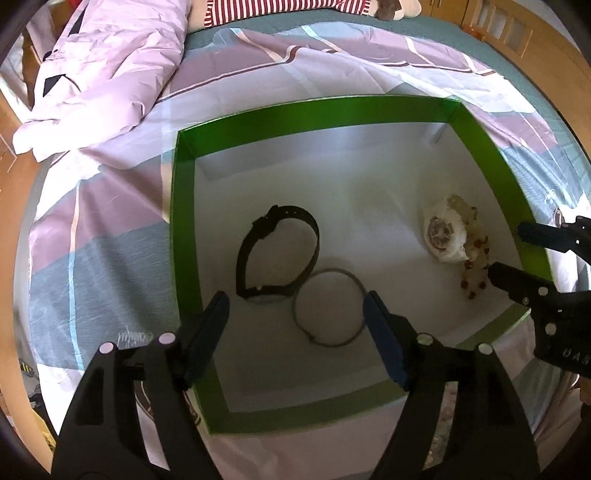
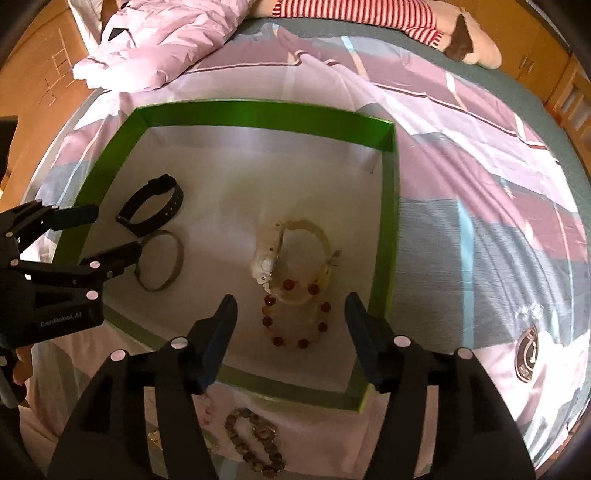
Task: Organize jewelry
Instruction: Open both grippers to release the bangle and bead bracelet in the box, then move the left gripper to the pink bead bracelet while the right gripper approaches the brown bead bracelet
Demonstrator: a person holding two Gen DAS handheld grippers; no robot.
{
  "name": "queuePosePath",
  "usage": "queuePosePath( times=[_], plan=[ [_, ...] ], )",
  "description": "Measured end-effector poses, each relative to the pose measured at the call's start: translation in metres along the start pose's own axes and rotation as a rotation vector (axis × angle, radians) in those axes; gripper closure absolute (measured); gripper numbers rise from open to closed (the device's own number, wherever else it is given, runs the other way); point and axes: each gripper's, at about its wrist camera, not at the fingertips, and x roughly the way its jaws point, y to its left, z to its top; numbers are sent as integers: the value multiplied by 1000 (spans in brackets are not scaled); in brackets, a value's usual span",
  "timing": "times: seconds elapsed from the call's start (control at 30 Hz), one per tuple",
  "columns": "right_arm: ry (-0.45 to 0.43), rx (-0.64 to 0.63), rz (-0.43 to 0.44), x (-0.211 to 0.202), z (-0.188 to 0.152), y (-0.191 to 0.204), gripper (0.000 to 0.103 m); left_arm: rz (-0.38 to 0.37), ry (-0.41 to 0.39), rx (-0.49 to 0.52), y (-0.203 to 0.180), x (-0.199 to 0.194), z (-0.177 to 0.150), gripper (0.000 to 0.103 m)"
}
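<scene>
A green box [image 1: 314, 110] [image 2: 258, 118] with a white floor lies on the bed. Inside, at the left, are a black strap [image 1: 291, 210] [image 2: 162, 182] and a grey bangle [image 1: 332, 271] [image 2: 181, 258]. At the right are a white watch [image 1: 441, 230] [image 2: 264, 264] and a red-beaded bracelet [image 1: 476, 266] [image 2: 267, 321]. My left gripper [image 1: 295, 306] [image 2: 107, 232] stands open over the bangle, its right finger at the bangle's edge. Above the beaded bracelet my right gripper [image 2: 291, 304] [image 1: 511, 251] is open, holding nothing.
A brown bead bracelet [image 2: 255, 443] lies on the sheet just outside the box's near wall. A round dark piece [image 2: 528, 354] rests on the bed to the right. A crumpled pink quilt [image 1: 110, 74] and a striped plush toy [image 2: 351, 14] lie at the far end. Wooden furniture surrounds the bed.
</scene>
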Motion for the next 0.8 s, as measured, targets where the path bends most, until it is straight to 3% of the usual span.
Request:
queuePosePath(
  times=[0.3, 0.47, 0.67, 0.8],
  plan=[
    [-68, 68, 94, -59, -17, -7, 41, -20, -121, 84, -34, -85, -19, 22],
    [-86, 72, 105, -74, -48, -11, 33, -56, -168, 79, -47, -115, -36, 16],
    [-35, 137, 89, -57, -89, -28, 29, -45, -175, 69, -55, -119, -67, 5],
    [-26, 142, 67, -40, -105, -26, 29, -67, -142, 45, -52, -94, -95, 3]
  ],
)
